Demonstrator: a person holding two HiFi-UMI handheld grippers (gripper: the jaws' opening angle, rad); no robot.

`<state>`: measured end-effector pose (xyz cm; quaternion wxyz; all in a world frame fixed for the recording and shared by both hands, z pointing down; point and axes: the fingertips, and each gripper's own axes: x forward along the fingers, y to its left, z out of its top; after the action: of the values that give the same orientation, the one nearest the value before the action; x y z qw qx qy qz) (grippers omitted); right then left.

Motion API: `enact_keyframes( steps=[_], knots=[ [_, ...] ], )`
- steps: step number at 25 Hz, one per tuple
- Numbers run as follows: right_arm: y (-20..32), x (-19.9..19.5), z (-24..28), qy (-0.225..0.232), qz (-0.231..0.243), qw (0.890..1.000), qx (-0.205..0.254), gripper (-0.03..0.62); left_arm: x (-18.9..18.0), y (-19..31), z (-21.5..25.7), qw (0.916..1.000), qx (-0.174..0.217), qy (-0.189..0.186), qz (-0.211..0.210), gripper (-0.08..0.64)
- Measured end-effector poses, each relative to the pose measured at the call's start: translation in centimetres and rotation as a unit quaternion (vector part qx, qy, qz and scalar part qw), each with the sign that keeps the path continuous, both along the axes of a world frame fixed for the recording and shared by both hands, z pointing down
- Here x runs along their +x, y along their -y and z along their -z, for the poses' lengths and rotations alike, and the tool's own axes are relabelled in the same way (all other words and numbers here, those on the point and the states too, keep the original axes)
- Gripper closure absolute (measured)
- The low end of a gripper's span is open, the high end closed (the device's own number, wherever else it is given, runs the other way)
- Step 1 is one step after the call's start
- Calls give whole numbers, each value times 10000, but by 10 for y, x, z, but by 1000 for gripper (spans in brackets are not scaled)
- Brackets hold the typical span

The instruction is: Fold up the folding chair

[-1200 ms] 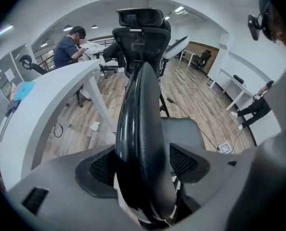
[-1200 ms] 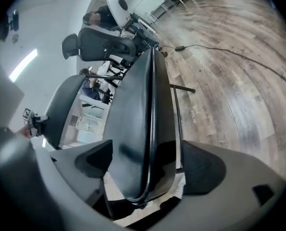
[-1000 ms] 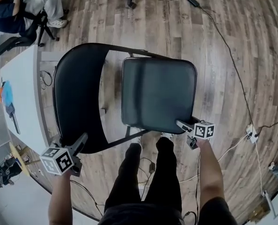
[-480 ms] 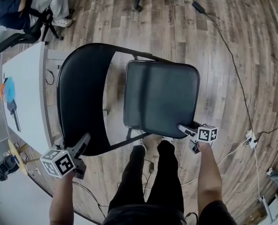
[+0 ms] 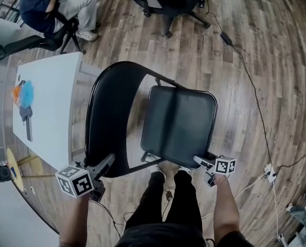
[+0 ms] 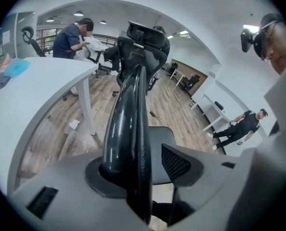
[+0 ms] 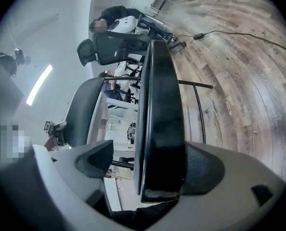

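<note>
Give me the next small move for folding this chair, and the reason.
Probably finish closing the left gripper on the backrest: its jaws are closing around that edge, one pad not yet touching. The right gripper straddles the seat corner.

the left forearm point(image 5: 75, 221) and right forearm point(image 5: 226, 206) reach forward and down. the jaws of the left gripper point(image 5: 109, 161) are closing with the backrest point(image 5: 104, 112) between them, one pad apart from it. the right gripper point(image 5: 199, 161) holds its jaws apart astride the seat point(image 5: 179, 122) edge.
</note>
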<state>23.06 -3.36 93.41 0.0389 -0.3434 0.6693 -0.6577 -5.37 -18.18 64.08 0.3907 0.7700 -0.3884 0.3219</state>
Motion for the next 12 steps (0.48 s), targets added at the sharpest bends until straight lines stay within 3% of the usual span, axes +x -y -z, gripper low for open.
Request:
enact_keyframes(
  steps=[6, 12],
  knots=[
    [17, -38, 71, 232, 249, 9993, 174, 175, 6, 0, 43, 9988, 201, -433, -94, 356],
    [37, -97, 147, 349, 558, 9963, 550, 176, -8, 2, 81, 9940, 293, -1032, 216, 360]
  ],
)
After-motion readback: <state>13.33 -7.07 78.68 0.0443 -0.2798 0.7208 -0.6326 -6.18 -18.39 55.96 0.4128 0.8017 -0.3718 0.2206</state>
